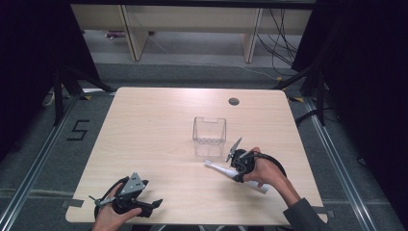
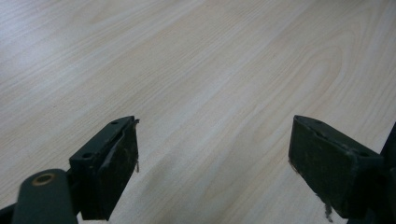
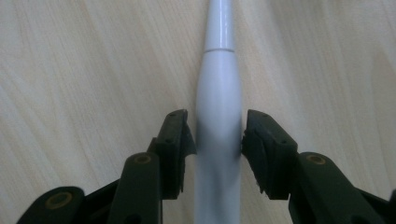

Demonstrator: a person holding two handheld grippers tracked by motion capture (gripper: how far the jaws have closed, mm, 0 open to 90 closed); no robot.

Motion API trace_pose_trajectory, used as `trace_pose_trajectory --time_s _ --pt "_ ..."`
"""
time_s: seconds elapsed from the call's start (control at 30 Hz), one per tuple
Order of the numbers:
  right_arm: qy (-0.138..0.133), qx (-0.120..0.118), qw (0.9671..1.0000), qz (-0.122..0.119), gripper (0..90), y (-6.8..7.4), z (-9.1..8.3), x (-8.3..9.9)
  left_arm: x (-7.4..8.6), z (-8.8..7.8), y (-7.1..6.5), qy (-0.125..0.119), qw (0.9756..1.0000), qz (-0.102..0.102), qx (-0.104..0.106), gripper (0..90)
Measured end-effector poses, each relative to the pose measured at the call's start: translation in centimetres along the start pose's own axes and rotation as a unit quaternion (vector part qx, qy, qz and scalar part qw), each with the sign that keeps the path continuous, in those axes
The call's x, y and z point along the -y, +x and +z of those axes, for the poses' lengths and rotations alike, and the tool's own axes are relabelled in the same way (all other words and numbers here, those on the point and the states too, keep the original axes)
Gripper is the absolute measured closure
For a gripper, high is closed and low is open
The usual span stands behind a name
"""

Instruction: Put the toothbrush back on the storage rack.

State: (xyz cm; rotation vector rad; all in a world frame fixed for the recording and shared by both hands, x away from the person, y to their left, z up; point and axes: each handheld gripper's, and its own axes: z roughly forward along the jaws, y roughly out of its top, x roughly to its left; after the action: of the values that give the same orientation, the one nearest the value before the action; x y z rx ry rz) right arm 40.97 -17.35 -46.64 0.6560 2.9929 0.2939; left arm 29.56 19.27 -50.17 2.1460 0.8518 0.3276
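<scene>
White electric toothbrush (image 3: 218,93) clamped by right gripper (image 3: 218,135), on table (image 1: 144,134)

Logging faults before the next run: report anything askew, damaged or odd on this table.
Nothing is spilled or broken. The left gripper has ragged, peeling edges on its pads. The white toothbrush-like handle lies flat beside the upright clear container, clamped by the right gripper.

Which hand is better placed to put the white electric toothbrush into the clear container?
Right. The right gripper is already closed on the toothbrush just beside the clear container. The left gripper sits open over bare table near the front edge, farther from both.
</scene>
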Motion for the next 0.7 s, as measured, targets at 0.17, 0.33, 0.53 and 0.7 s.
trace_pose_trajectory --time_s 0.17,0.33,0.53,0.7 --pt "0.018 -0.001 0.9998 -0.005 60.8 0.1 0.5 -0.6 0.0 0.0 0.0 0.0 1.0 -0.001 0.003 15.3" --pt "0.05 0.006 0.9987 -0.009 61.8 0.0 0.8 -1.0 0.0 0.0 0.0 -0.001 1.0 -0.002 0.003 15.3" --pt "0.058 -0.002 0.9981 -0.023 64.7 -0.3 0.9 -1.2 0.0 0.0 0.0 0.002 1.0 0.002 0.0 15.3" --pt "0.076 0.001 0.9967 -0.028 65.1 -0.1 1.1 -1.6 0.0 0.0 0.0 0.002 1.0 0.001 0.0 15.3"
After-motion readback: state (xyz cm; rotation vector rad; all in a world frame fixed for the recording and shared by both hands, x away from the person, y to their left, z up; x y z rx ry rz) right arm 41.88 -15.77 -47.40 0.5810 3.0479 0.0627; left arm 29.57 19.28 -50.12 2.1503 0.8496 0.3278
